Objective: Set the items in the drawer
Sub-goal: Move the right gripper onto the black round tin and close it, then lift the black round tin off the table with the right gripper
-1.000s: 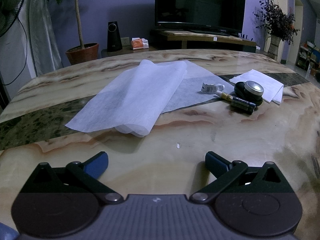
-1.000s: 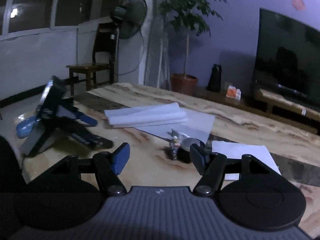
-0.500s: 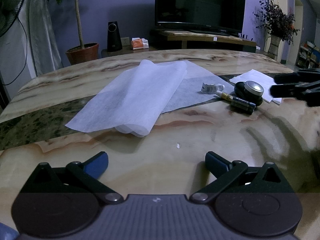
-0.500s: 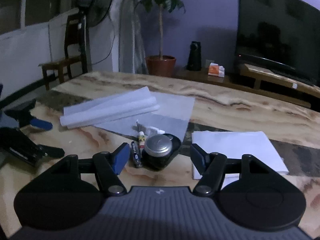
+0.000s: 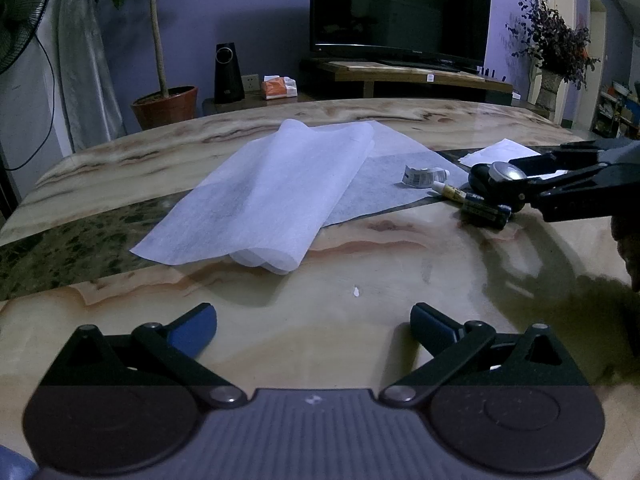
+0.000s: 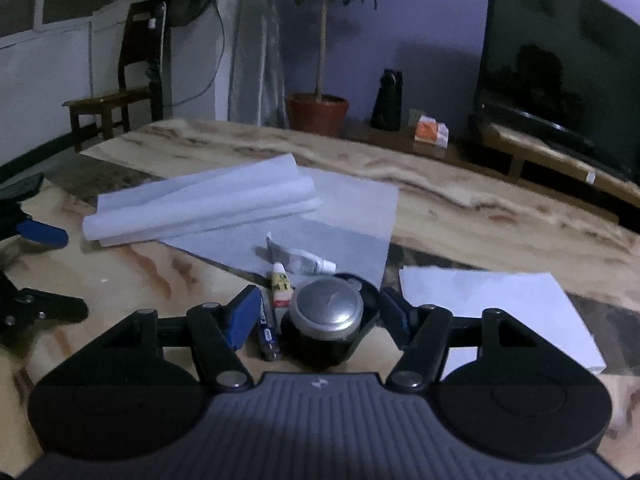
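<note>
A round black tin with a silver lid (image 6: 326, 312) sits on the marble table (image 5: 360, 264), between the blue pads of my right gripper (image 6: 316, 312). The jaws are closing, and the left pad stands clear of the tin. A dark battery (image 6: 267, 336) lies in the gap beside the tin. A small yellow-labelled tube (image 6: 280, 284) and a crumpled white tube (image 6: 304, 264) lie just beyond. In the left wrist view the tin (image 5: 500, 176) and battery (image 5: 486, 210) are at the right, with the right gripper (image 5: 520, 184) reaching in. My left gripper (image 5: 314, 322) hovers open and empty. No drawer is in view.
Folded white sheets (image 5: 260, 200) lie across the table's middle, over a flat grey sheet (image 6: 340, 236). A white paper (image 6: 492, 312) lies right of the tin. Beyond the table are a TV (image 5: 400, 8), a potted plant (image 5: 164, 104), a fan and a wooden chair (image 6: 120, 92).
My right gripper has moved forward and down until the tin sits between its jaws, and it has entered the left wrist view from the right. The left gripper has not moved.
</note>
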`<action>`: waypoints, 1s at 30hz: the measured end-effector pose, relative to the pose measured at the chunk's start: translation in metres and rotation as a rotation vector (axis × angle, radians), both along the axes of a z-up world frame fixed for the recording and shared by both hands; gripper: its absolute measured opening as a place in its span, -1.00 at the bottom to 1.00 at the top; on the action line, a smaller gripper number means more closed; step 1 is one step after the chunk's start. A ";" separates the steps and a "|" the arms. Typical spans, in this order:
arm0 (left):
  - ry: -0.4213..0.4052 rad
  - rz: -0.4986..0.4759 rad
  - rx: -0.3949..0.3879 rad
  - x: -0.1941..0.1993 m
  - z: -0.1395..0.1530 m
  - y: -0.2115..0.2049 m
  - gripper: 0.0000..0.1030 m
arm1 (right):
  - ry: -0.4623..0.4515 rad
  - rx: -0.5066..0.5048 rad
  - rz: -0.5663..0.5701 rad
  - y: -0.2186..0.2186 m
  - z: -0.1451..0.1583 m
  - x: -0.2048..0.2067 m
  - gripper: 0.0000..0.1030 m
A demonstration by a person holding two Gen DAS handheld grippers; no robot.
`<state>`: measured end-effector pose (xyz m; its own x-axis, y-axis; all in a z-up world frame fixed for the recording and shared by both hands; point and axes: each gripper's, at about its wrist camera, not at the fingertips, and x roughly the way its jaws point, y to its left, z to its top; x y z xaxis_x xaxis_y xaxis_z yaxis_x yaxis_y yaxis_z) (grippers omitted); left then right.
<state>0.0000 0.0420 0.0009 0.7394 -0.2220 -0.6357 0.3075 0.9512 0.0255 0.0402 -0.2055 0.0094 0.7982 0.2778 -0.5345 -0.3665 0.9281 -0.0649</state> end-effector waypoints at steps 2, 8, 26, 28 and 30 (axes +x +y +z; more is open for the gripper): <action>0.000 0.000 0.000 0.000 0.000 0.000 0.99 | 0.010 0.011 -0.005 -0.001 -0.001 0.002 0.22; 0.000 0.000 0.000 0.000 0.000 0.000 0.99 | 0.024 0.066 -0.027 -0.010 0.002 0.004 -0.05; 0.000 0.000 0.000 0.000 0.000 0.000 0.99 | 0.051 0.015 -0.039 -0.012 -0.009 0.005 -0.04; 0.000 0.000 0.000 0.000 0.000 0.000 0.99 | 0.047 0.015 -0.030 -0.011 -0.008 0.004 -0.03; 0.000 0.000 0.000 0.000 0.000 0.000 0.99 | 0.028 0.004 -0.027 -0.009 -0.007 0.003 -0.01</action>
